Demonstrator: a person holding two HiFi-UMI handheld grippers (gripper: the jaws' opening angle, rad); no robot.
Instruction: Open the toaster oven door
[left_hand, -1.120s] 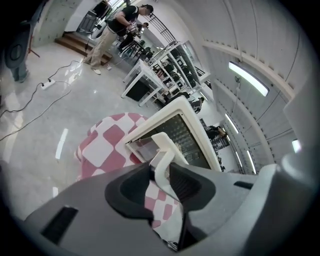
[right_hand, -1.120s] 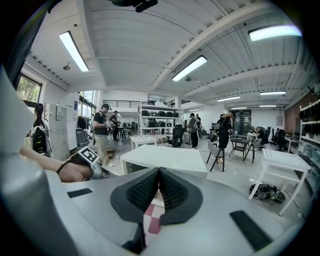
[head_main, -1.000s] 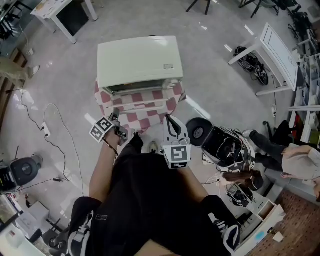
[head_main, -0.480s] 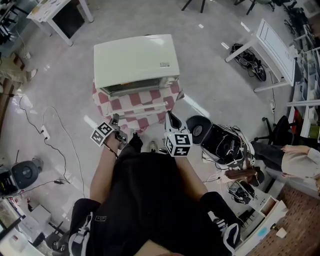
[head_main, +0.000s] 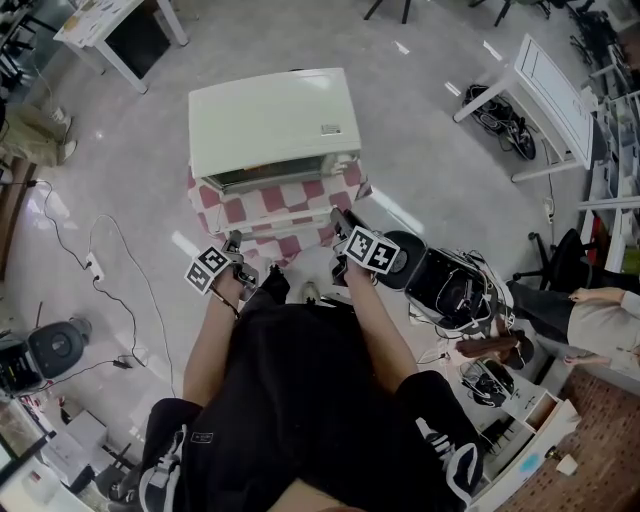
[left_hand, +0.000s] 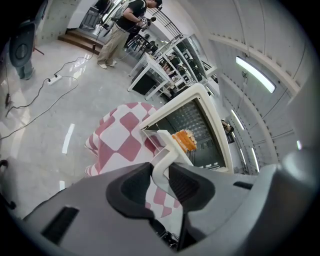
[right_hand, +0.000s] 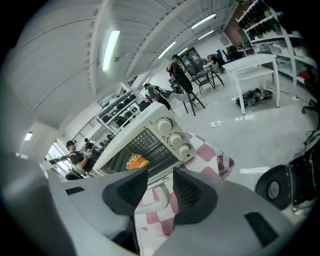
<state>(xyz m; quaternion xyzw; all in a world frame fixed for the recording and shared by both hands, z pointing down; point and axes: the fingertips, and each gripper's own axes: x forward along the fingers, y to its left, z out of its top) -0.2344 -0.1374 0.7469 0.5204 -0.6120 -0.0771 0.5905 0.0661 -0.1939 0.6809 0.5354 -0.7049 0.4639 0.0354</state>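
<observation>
Checked cloth (left_hand: 120, 140) under oven (head_main: 275, 115): left gripper (left_hand: 161, 172) clamps door handle (left_hand: 167, 150); right gripper (right_hand: 160, 182), jaws just opened, holds nothing; door best eased down evenly.

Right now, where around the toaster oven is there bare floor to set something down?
Bare floor lies left of the toaster oven, out to the power strip, and right of it, up to the white table. The oven's flat top is bare too. Crowded: the black equipment below and right of the oven in the head view.
</observation>
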